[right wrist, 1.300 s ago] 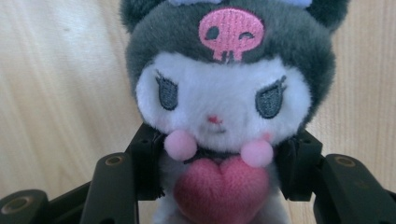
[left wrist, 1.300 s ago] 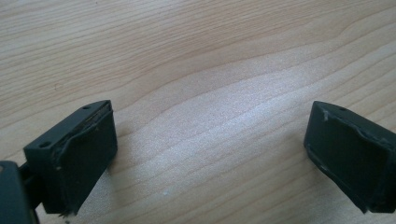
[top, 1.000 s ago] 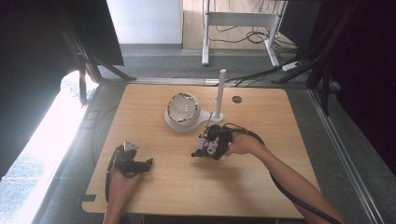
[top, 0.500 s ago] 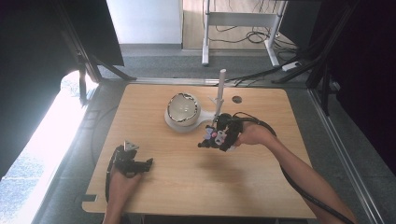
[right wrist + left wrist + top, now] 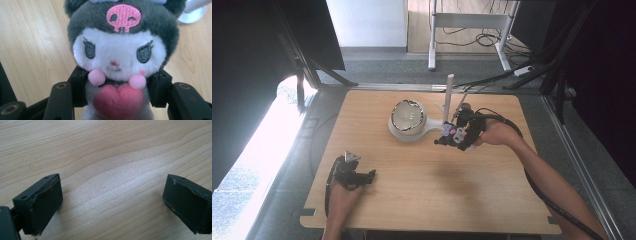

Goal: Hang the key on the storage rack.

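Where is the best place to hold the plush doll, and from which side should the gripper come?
Probably the soft body below the big head, as the right gripper does now: jaws on both flanks of the plush doll, coming from its front. The narrow torso fits between the pads, and the wide head above likely stops slipping.

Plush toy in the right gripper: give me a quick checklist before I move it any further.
1. Grip on the plush toy: ok. The right gripper is clamped on its body just under the head, one jaw on each side.
2. Toy clear of the table: ok; in the high view it hangs above the wood.
3. Clearance to the white stand: not ok. Its post rises right behind the toy; keep away from it.
4. Clearance to the round dish: cannot tell; it lies close on the left in the high view.
5. Left gripper: ok. Open, nothing between the jaws, resting low over bare table.
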`<action>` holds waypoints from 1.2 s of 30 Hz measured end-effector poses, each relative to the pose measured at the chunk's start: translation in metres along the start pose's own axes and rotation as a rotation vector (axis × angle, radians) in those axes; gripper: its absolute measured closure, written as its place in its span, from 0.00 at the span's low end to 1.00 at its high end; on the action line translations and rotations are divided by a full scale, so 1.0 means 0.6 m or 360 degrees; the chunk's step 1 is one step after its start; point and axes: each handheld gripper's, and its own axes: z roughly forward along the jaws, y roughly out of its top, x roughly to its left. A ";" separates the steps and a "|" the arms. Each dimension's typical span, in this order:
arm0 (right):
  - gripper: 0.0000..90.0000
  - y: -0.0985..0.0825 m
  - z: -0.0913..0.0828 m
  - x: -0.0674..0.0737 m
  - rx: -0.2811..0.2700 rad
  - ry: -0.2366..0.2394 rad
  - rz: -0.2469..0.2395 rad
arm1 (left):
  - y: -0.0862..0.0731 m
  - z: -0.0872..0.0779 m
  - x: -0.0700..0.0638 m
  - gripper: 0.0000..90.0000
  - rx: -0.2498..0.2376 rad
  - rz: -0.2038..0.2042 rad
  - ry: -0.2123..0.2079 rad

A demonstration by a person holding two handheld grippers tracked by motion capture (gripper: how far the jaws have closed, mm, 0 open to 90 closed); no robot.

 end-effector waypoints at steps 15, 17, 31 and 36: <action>0.49 -0.013 -0.061 -0.049 -0.0060 -0.0107 0.0130 | 0.000 0.000 0.000 0.03 0.0005 -0.0001 -0.0004; 0.49 -0.012 -0.069 -0.055 -0.0065 -0.0121 0.0144 | 0.000 0.000 0.000 0.03 0.0005 -0.0001 -0.0004; 0.49 -0.001 -0.122 -0.095 -0.0102 -0.0221 0.0218 | 0.000 -0.001 0.001 0.03 0.0008 0.0003 -0.0007; 0.49 -0.002 -0.138 -0.108 -0.0116 -0.0249 0.0266 | 0.000 0.000 0.000 0.03 0.0006 -0.0003 -0.0004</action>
